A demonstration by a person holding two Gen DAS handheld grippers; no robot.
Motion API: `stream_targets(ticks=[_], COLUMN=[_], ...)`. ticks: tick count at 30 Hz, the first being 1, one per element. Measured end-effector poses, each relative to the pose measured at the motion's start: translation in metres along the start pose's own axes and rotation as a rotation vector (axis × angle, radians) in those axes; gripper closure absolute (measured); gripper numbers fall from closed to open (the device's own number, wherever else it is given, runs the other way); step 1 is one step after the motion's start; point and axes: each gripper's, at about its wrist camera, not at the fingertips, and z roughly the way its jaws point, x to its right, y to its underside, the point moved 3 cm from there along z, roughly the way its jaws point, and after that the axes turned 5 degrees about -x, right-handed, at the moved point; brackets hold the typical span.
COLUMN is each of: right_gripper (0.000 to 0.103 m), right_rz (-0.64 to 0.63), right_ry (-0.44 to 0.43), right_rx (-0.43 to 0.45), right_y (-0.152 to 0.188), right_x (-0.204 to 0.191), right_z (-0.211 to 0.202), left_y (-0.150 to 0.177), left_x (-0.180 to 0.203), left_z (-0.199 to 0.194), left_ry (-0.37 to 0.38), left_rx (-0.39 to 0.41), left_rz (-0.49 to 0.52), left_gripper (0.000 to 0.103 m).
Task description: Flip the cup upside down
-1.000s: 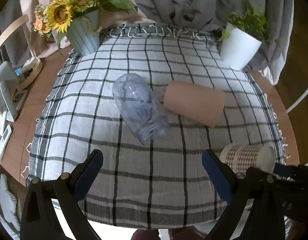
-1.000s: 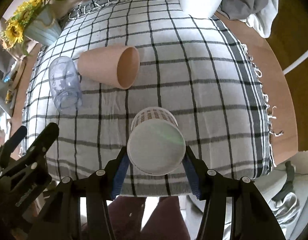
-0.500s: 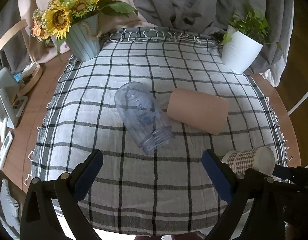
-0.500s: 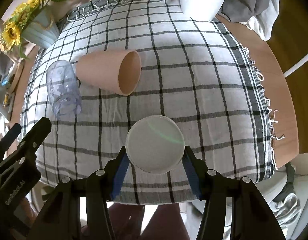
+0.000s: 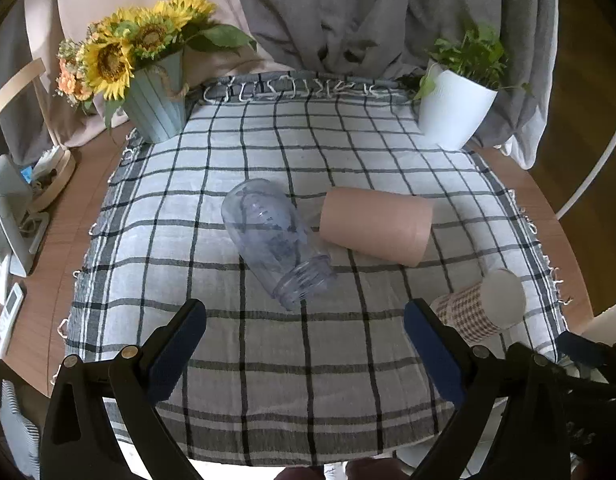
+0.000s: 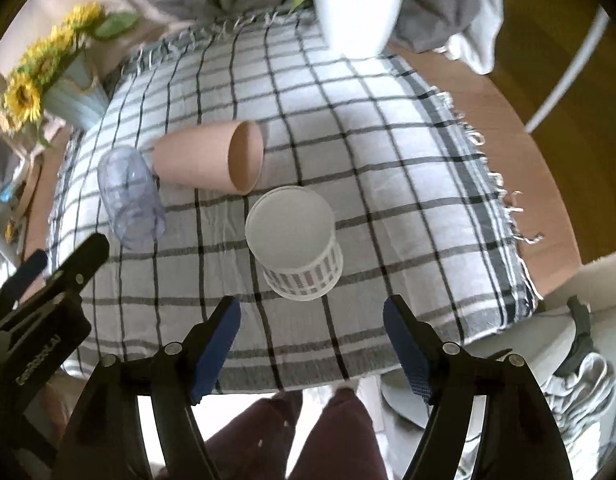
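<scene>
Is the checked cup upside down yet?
Yes: the checked cup stands base up on the cloth, released by the open right tool.

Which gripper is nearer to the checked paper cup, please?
Right. The right gripper is open just behind the checked paper cup; the left gripper, also open, sits farther left.

On the table (image 5: 80, 216) lies a cloth (image 5: 268, 184). Seen from the left wrist view, a jar (image 5: 274, 240) lies on its side at the centre of the cloth. A cup (image 5: 375, 226) lies on its side just beside the jar, at 3 o'clock from it. A paper cup (image 5: 481, 304) stands upside down at 4 o'clock, near the cloth's edge. A vase with sunflowers (image 5: 158, 106) stands at 11 o'clock, a plant pot (image 5: 451, 114) at 1 o'clock. A remote (image 5: 6, 318) lies at 9 o'clock, off the cloth.
</scene>
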Motion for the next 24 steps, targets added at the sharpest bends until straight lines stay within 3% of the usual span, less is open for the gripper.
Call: stream_targets(ticks=[10,18,24], right_gripper=[0.022,0.012,0.008], right_rz=[0.011,-0.063,-0.114], right_ry=[-0.070,-0.152,-0.184], right_rx=[0.230,0.400,0.471], right_y=[0.022,0.057,0.091], right_x=[0.015,0.029,0.042], right_z=[-0.053,-0.106,-0.136], left_y=[0.024,0.069,0.104], left_x=[0.001,0.016,0.029], left_z=[-0.064,-0.136,-0.177], left_ry=[-0.065,-0.115,-0.154], left_rx=[0.121,0.242,0.301], left_rz=[-0.053,-0.110,-0.123], left_gripper=[0.002,0.000,0.000])
